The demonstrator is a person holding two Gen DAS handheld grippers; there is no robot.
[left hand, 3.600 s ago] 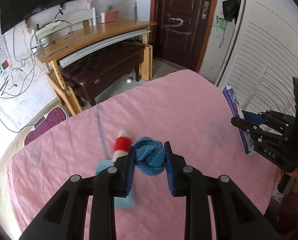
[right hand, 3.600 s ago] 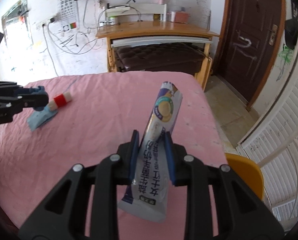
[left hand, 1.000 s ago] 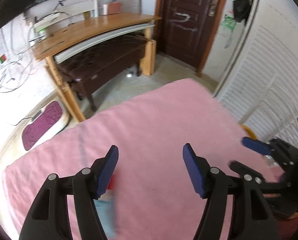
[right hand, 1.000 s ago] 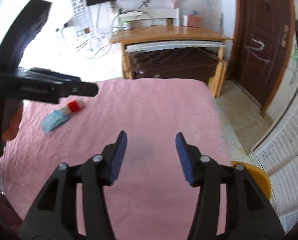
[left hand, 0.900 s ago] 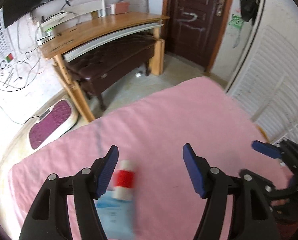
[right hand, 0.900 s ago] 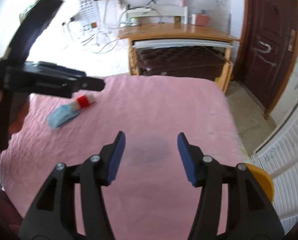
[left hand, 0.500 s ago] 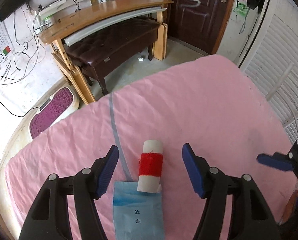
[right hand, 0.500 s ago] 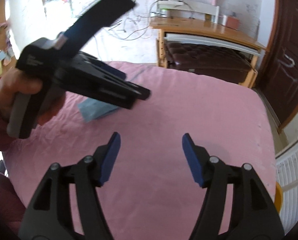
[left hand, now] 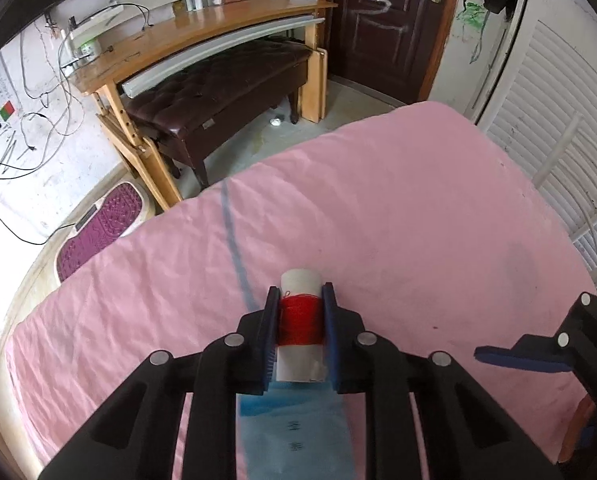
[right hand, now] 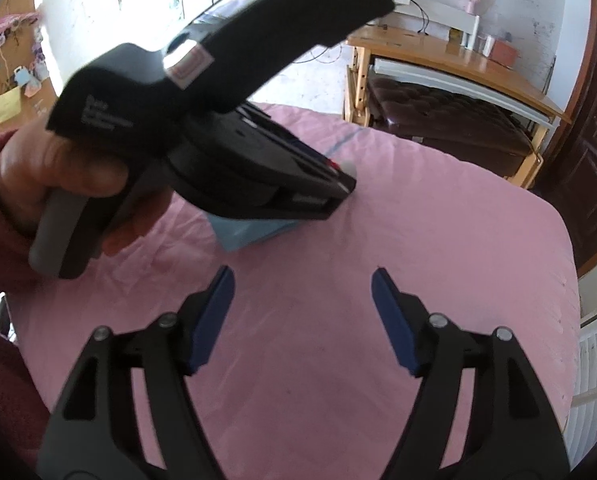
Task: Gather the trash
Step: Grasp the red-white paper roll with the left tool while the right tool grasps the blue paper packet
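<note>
- Fingers first: my left gripper [left hand: 300,334] has its 2 blue pads clamped on the spool [left hand: 301,322], 1 pad on each side of the red thread band; my right gripper [right hand: 302,316] has its fingers spread wide apart with nothing between them, hovering over bare cloth.
- Pink cloth [left hand: 418,208] covers the whole table and is wrinkled, so I judge that anything thin lying on it will be awkward to pinch without catching fabric.
- Blue packet [left hand: 294,432] lies flat on the cloth under my left gripper, its far end just at the spool's near end. It looks soft, light and floppy; I would take it at an edge or corner, since its flat face gives the pads nothing to bite.
- Spool rests on the cloth at the packet's far end, lying on its side and pointing away from me. It seems to be a light, stiff white tube; the thread band is the grippiest part, and I judge the hold across it sound. Squeezing hard could crush the tube if it is cardboard, and its bare white ends look smoother and more likely to slip.
</note>
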